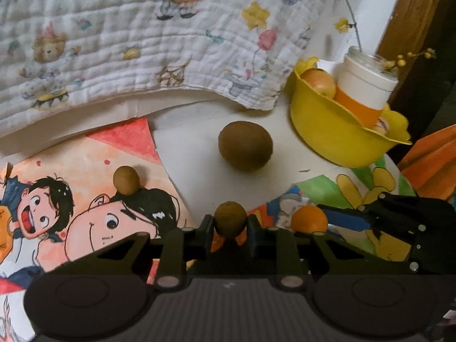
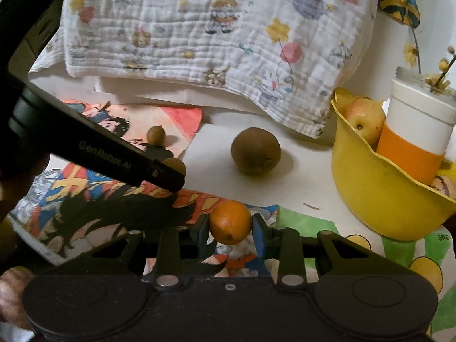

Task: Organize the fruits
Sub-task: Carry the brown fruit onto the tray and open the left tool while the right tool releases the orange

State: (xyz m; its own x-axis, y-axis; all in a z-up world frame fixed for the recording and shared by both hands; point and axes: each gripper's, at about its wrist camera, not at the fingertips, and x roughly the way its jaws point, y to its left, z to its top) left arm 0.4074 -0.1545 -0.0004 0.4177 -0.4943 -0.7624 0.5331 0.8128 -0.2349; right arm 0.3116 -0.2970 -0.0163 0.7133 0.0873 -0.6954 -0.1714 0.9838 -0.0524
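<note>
My left gripper (image 1: 230,223) is shut on a small brown round fruit (image 1: 229,219), held just above the cartoon paper. My right gripper (image 2: 230,223) is shut on a small orange fruit (image 2: 230,221); the left wrist view shows that orange fruit (image 1: 309,219) and the right gripper (image 1: 327,216) to its right. A large brown kiwi (image 1: 245,145) (image 2: 255,151) lies on the white table between the papers and the yellow bowl (image 1: 336,134) (image 2: 370,196). A second small brown fruit (image 1: 126,179) (image 2: 156,134) rests on the left drawing. The bowl holds an apple (image 1: 319,82) (image 2: 366,119).
A white and orange cup (image 1: 367,91) (image 2: 413,134) with dried yellow flowers stands in the bowl. A printed quilt (image 1: 142,42) (image 2: 213,34) drapes over the back of the table. Cartoon drawings (image 1: 71,199) (image 2: 85,208) cover the near part. Orange cloth (image 1: 430,159) lies at the right edge.
</note>
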